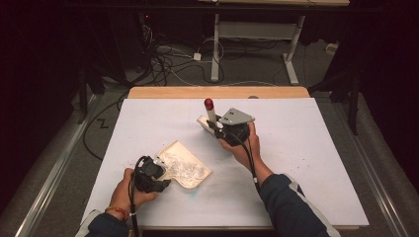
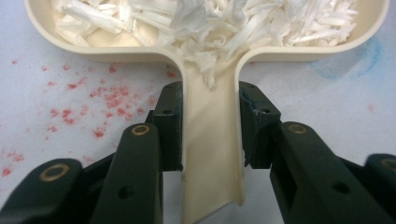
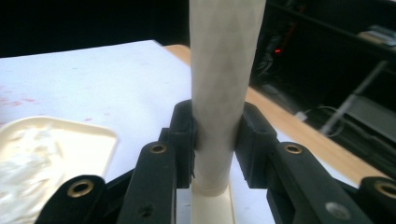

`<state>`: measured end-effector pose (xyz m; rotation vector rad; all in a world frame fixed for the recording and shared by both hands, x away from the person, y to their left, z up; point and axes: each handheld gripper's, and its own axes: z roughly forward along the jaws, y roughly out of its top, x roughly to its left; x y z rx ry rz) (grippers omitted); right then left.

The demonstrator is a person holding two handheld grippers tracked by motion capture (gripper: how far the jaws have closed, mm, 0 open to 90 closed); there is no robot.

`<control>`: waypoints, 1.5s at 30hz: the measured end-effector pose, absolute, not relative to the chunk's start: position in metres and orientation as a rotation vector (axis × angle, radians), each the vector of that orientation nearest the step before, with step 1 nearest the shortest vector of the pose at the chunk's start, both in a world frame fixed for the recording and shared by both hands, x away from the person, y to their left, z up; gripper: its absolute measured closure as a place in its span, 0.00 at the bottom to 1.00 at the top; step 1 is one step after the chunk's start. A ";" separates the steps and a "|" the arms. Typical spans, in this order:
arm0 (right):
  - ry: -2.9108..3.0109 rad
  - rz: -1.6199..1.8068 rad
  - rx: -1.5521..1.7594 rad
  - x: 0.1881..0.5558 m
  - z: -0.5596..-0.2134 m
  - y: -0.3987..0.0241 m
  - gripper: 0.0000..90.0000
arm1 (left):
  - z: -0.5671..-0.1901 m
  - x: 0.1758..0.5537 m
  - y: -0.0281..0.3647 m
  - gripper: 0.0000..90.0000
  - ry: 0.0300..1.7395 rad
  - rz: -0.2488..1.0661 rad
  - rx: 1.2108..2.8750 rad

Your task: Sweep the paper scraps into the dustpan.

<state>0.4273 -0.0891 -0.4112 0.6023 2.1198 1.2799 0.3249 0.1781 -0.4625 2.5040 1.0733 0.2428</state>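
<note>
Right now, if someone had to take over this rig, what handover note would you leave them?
Left gripper: shut on the handle of the cream dustpan, which lies flat on the white table cover.
Right gripper: shut on the pale handle of the brush, red-tipped, held upright above the table, behind and right of the pan.
Done: a heap of white paper shreds sits in the pan.
Left: faint red crumbs lie on the cover beside the pan's handle; probably sweep them in. Keep both grips firm.
</note>
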 end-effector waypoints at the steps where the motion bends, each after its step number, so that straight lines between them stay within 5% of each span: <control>1: 2.144 1.266 0.572 0.422 -0.412 -0.086 0.79 | -0.462 0.324 0.178 0.70 1.070 0.246 2.509; 16: 2.332 1.447 0.348 0.348 -0.402 -0.072 0.79 | -0.463 0.316 0.173 0.70 1.065 0.267 2.544; 26: 2.268 1.484 0.331 0.347 -0.381 -0.080 0.79 | -0.463 0.316 0.173 0.70 1.060 0.262 2.538; 45: 2.157 1.318 0.501 0.330 -0.354 -0.177 0.79 | -0.459 0.300 0.177 0.70 1.029 0.261 2.569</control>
